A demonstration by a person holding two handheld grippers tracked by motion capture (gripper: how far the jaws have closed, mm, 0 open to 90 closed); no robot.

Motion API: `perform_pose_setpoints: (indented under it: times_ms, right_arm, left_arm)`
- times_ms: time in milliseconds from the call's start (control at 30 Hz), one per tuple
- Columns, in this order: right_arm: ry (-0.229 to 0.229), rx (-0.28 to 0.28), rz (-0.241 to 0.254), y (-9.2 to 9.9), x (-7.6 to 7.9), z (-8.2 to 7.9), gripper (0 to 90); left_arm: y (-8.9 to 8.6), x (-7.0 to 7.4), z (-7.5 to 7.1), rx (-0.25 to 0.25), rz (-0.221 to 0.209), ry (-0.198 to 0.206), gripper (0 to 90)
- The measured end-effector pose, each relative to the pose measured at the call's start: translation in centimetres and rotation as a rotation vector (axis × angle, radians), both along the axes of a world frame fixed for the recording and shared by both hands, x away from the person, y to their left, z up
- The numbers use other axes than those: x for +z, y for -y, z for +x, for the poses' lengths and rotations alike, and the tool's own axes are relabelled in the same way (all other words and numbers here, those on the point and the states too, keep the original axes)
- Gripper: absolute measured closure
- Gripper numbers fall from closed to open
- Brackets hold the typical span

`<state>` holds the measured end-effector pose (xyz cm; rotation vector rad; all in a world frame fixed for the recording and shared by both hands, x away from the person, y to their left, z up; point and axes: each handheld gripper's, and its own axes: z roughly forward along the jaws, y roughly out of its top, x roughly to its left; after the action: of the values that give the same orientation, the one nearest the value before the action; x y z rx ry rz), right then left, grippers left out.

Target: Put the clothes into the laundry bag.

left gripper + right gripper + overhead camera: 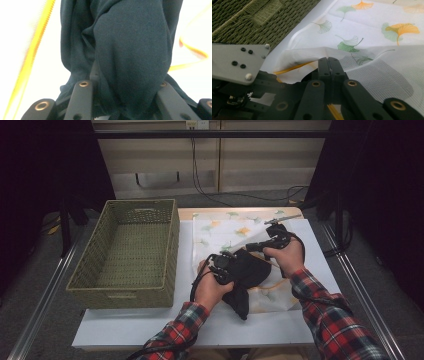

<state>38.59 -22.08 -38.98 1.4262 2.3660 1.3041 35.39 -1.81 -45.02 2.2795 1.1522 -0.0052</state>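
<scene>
The left gripper is clamped on a dark navy garment. In the left gripper view the thick fold of this dark navy garment fills the space between the 2 black jaws, and both jaws press on the cloth.

The garment lies in the middle of the table, partly on a white mesh bag printed with green and orange ginkgo leaves. One end of the garment hangs toward the person, between the 2 forearms in plaid sleeves.

The right gripper has its jaws pressed together. In the right gripper view the right gripper pinches the edge of the white mesh bag, and a yellow zipper runs just beside the jaws. The mesh edge is lifted a little from the table here.

A green woven basket stands on the left part of the table, just beside the bag.
</scene>
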Motion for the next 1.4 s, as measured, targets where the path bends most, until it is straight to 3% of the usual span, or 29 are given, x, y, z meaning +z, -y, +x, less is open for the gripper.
perform_pose_setpoints:
  times_ms: [133, 400, 900, 1000, 1100, 1233, 1400]
  right_arm:
    - [-0.003, 0.0, 0.005, 0.1, 0.1, 0.0, 90.0]
    - [0.005, 0.0, 0.009, 0.3, 0.4, -0.1, 90.0]
    - [-0.005, 0.007, 0.018, 0.1, 0.2, -0.1, 90.0]
    - [-0.01, 0.006, 0.019, 0.1, 0.0, -0.1, 90.0]
    - [-0.01, 0.012, 0.015, 0.0, -0.1, -0.1, 90.0]
    - [-0.01, 0.009, 0.009, 0.0, -0.1, -0.1, 90.0]
    - [-0.014, 0.008, 0.005, 0.0, -0.2, -0.1, 90.0]
  left_arm:
    - [-0.1, 0.6, 0.3, 0.028, -0.043, 0.022, 69.6]
    - [0.5, 1.5, 1.1, 0.051, -0.079, 0.045, 69.9]
    - [1.4, 1.2, 2.6, 0.089, -0.096, 0.097, 69.5]
    - [1.4, 0.9, 3.0, 0.077, -0.074, 0.12, 68.3]
    - [1.4, 0.5, 3.2, 0.07, -0.092, 0.124, 63.8]
    - [1.4, 0.3, 2.9, 0.024, -0.093, 0.151, 47.8]
    - [0.9, 0.3, 2.3, 0.002, -0.084, 0.134, 32.0]
